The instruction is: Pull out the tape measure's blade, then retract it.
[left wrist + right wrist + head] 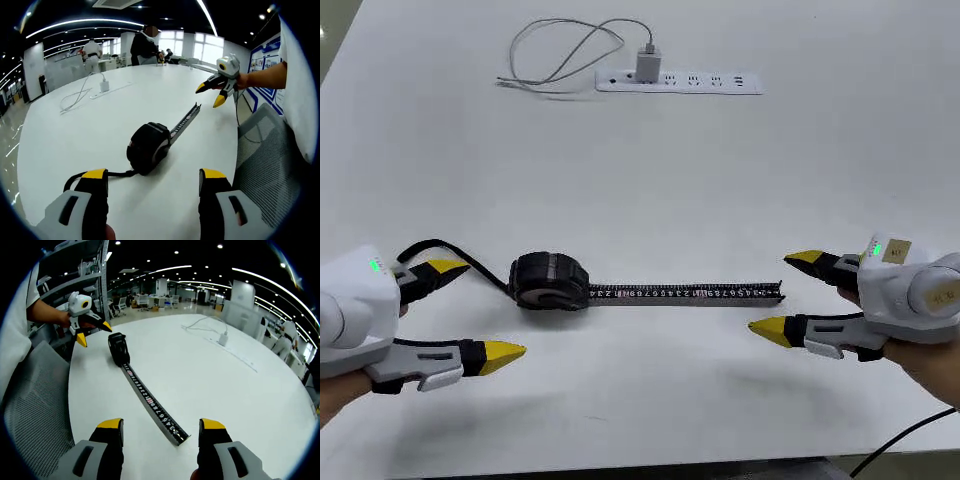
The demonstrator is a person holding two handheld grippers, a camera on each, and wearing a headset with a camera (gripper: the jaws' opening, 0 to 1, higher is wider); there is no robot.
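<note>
The tape measure (pixel 550 281) sits left of centre on the near part of the counter (pixel 640 180); its blade (pixel 685 292) is out and lies flat, running right from the case (pixel 148 147); so the pull-out looks done and retraction is the step in hand.

The left gripper (pixel 496 308) is just left of the case, jaws wide open and empty; a black strap (pixel 450 248) runs from the case toward the far jaw, and I cannot tell whether it touches.

The right gripper (pixel 768 292) is at the blade's free end, jaws wide open with the tip between them, gripping nothing.

Nothing holds the blade yet it lies extended, so the lock is probably on; the next move likely calls for the left jaws to steady the case and free the lock, while the right jaws take the tip and feed it back slowly, lest it whip.

The counter is white and smooth; at its far side lie a power strip (pixel 678 80), a charger (pixel 649 62) plugged into it and a looped cable (pixel 565 55).

The gripper views show a large open hall; windows (pixel 212 49) and people (pixel 145 42) at the far end, shelving (pixel 80 270), and a mesh chair (pixel 265 160) by the counter.
</note>
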